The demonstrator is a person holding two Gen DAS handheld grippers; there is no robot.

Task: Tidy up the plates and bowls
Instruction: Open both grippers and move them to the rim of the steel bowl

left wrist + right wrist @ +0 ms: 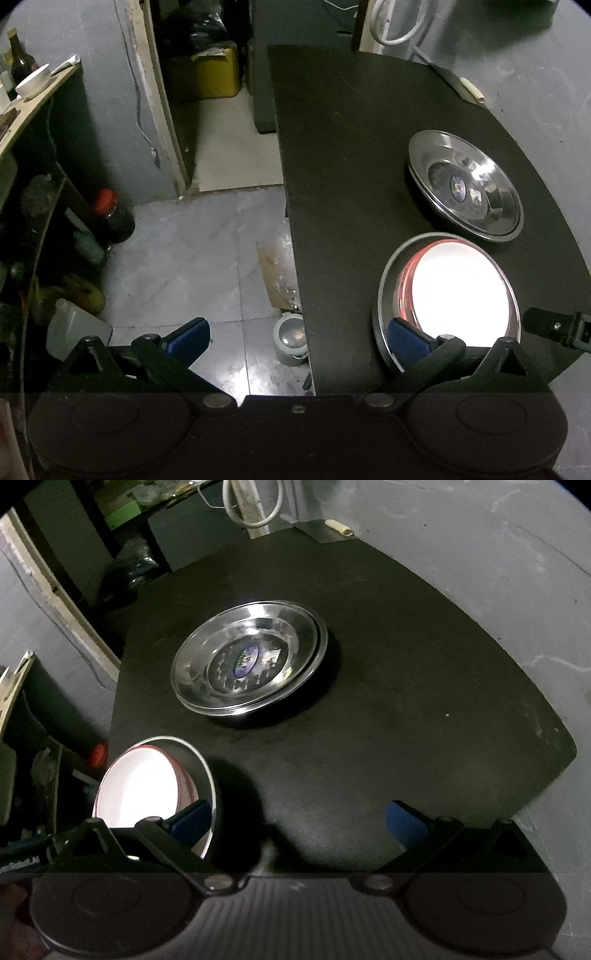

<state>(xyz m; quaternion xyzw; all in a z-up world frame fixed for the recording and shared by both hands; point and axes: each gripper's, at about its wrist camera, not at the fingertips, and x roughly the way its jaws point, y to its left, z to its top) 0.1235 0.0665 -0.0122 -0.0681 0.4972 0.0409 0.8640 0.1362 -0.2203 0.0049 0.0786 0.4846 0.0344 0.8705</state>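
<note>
Left hand-held gripper [299, 343] and right hand-held gripper [297, 821]: both spread wide, holding nothing. Best to pinch the bowl [448, 299] by its near rim, then lift level toward the plates [467, 186].

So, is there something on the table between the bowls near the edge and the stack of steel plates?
Nothing visible. Only bare black table lies between the nested bowls and the steel plates. Both tongs, left and right, are open.
</note>
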